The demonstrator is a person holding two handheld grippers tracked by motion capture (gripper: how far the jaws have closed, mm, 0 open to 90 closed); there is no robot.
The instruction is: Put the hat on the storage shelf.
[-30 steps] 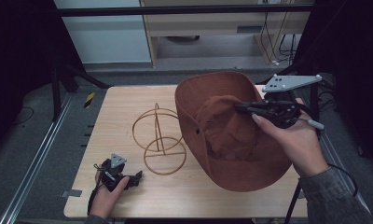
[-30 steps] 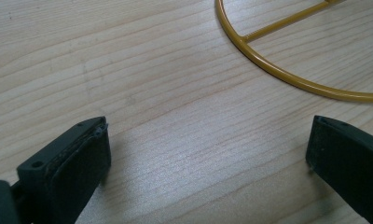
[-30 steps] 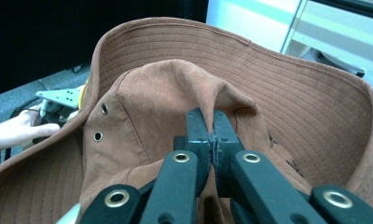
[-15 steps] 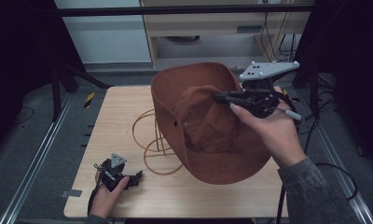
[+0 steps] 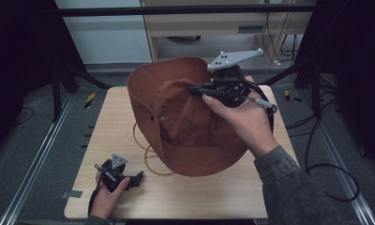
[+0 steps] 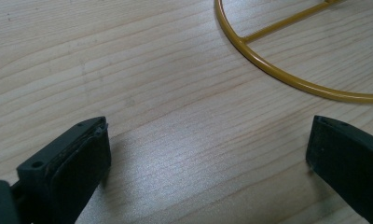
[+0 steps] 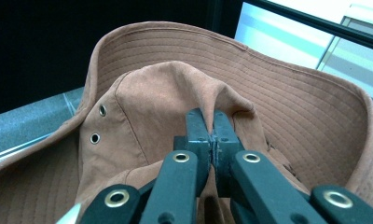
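We take the yellow wire stand (image 5: 148, 152) as our landmark. Around it lies the wooden table (image 5: 209, 197), pale and grained, and beyond the table's far edge stand a light cabinet and dark frame rails, with grey floor and loose cables on either side.

The brown hat (image 5: 185, 117) is the largest thing over the stand: we hold it lifted and tilted above the stand, hiding most of it, its brim curling up toward the far side. Our right gripper (image 5: 197, 90) has its jaws pinched tight on a fold of the hat's crown, as the right gripper view shows with cloth bunched between the pads (image 7: 196, 128). Our left gripper (image 5: 139, 176) rests on the table just near the stand's near side, jaws spread wide with nothing between them; the stand's ring (image 6: 268, 70) lies ahead of it.

We judge the hat picked up and carried over the stand, but not yet settled on it; lowering and release remain.
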